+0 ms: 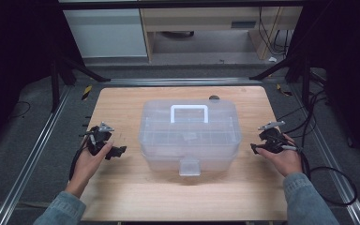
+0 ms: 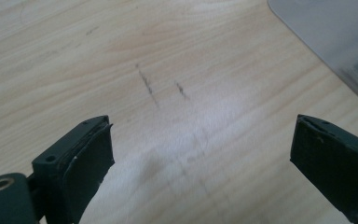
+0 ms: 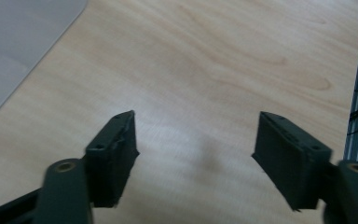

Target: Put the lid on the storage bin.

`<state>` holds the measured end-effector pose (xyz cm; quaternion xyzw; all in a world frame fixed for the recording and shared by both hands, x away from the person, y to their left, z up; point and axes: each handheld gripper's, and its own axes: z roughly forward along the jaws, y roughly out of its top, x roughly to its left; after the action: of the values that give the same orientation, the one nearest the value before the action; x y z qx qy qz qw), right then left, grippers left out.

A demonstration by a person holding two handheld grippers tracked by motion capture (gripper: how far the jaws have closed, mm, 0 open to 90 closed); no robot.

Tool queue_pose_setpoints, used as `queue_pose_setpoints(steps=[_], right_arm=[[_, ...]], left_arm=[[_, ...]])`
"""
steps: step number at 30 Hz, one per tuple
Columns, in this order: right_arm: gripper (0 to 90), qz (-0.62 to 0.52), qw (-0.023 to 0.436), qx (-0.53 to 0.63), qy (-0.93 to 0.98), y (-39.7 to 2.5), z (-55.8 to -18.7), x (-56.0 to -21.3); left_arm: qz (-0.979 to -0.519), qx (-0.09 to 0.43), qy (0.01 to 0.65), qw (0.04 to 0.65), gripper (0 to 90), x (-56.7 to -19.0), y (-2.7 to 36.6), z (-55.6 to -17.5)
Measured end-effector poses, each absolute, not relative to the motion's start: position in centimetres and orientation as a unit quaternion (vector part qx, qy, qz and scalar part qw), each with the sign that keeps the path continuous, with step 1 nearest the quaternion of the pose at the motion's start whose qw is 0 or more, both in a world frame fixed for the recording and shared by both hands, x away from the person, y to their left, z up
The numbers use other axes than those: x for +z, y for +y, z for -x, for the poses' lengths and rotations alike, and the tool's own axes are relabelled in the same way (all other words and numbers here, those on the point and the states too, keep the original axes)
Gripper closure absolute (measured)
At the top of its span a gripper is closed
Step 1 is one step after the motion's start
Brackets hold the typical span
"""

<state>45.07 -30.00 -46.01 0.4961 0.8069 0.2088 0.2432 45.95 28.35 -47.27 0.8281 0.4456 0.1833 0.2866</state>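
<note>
Both my grippers, left gripper (image 1: 118, 152) and right gripper (image 1: 254, 149), sit low, seemingly resting on the desk (image 1: 122, 197), jaws apart, flanking the clear box (image 1: 190, 136).

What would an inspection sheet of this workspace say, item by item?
Surface: wooden table, a few dark scuff marks.
Job's things: clear plastic box at centre, lid on, white handle, front latch.
Clutter: small dark object behind the box.
Grippers: left claw and right claw open, either side of the box, apart from it.
Cables: black cable trails from the right claw.
Surroundings: grey floor, metal rails, furniture behind.
</note>
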Motion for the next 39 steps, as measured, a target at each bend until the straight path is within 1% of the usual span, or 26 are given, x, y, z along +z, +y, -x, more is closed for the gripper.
queue_pose_setpoints(steps=[1,2,3,4,5,7,9,12,13,14,15,16,23,26,29,33,35,36,39], right_arm=[[34.2,-0.499,0.247,0.208,0.804,-30.1,-45.5,-46.2],[38.5,-0.503,0.25,0.21,0.8,-30.2,-46.0,-46.3],[38.5,-0.503,0.25,0.21,0.8,-30.2,-46.0,-46.3],[44.0,-0.513,0.246,0.224,0.791,-30.4,-47.0,-46.5],[44.0,-0.513,0.246,0.224,0.791,-30.4,-47.0,-46.5],[47.2,-0.523,0.252,0.236,0.779,-30.8,-48.2,-46.8],[45.1,-0.532,0.248,0.248,0.77,-31.1,-48.9,-47.0],[38.2,-0.539,0.248,0.254,0.764,-31.3,-49.8,-47.4],[38.2,-0.539,0.248,0.254,0.764,-31.3,-49.8,-47.4],[34.2,-0.545,0.252,0.256,0.758,-31.5,-50.2,-47.7],[34.2,-0.545,0.252,0.256,0.758,-31.5,-50.2,-47.7],[31.2,-0.551,0.253,0.261,0.751,-31.7,-50.6,-48.0],[26.8,-0.565,0.253,0.27,0.737,-31.7,-51.3,-48.9],[24.0,-0.566,0.253,0.277,0.734,-31.4,-51.5,-49.4],[23.3,-0.567,0.255,0.286,0.729,-31.3,-51.6,-49.5],[18.5,-0.565,0.258,0.305,0.722,-31.2,-51.8,-50.0],[17.8,-0.565,0.259,0.307,0.721,-31.2,-51.8,-50.1],[14.8,-0.562,0.262,0.314,0.719,-31.1,-51.9,-50.3],[13.1,-0.561,0.262,0.312,0.721,-31.0,-52.0,-50.3]], left_arm=[[-0.828,0.186,0.448,0.281,5.1,-47.4,28.2,-46.3],[-0.827,0.185,0.451,0.28,5.2,-47.5,28.1,-46.7],[-0.827,0.185,0.451,0.28,5.4,-47.5,28.1,-46.7],[-0.824,0.188,0.456,0.28,5.4,-47.9,28.0,-47.5],[-0.824,0.188,0.456,0.28,5.4,-47.9,28.0,-47.5],[-0.818,0.198,0.464,0.278,5.9,-48.6,28.3,-48.3],[-0.815,0.202,0.468,0.278,5.9,-48.8,28.5,-48.6],[-0.796,0.206,0.492,0.286,5.9,-49.6,29.4,-49.5],[-0.796,0.206,0.492,0.286,5.9,-49.6,29.4,-49.5],[-0.789,0.211,0.498,0.292,5.9,-49.9,29.7,-49.8],[-0.789,0.211,0.498,0.292,5.9,-49.9,29.7,-49.8],[-0.783,0.207,0.503,0.3,6.0,-50.1,29.9,-50.0],[-0.783,0.206,0.503,0.3,5.8,-50.9,29.6,-50.4],[-0.779,0.21,0.504,0.309,5.2,-51.1,29.4,-50.6],[-0.777,0.207,0.504,0.315,4.6,-51.2,29.3,-50.7],[-0.773,0.208,0.505,0.323,1.6,-51.5,29.1,-50.8],[-0.772,0.21,0.504,0.324,0.8,-51.6,29.1,-50.8],[-0.77,0.214,0.504,0.327,0.6,-51.7,29.1,-50.8],[-0.769,0.214,0.506,0.327,0.5,-51.7,29.0,-50.8]])
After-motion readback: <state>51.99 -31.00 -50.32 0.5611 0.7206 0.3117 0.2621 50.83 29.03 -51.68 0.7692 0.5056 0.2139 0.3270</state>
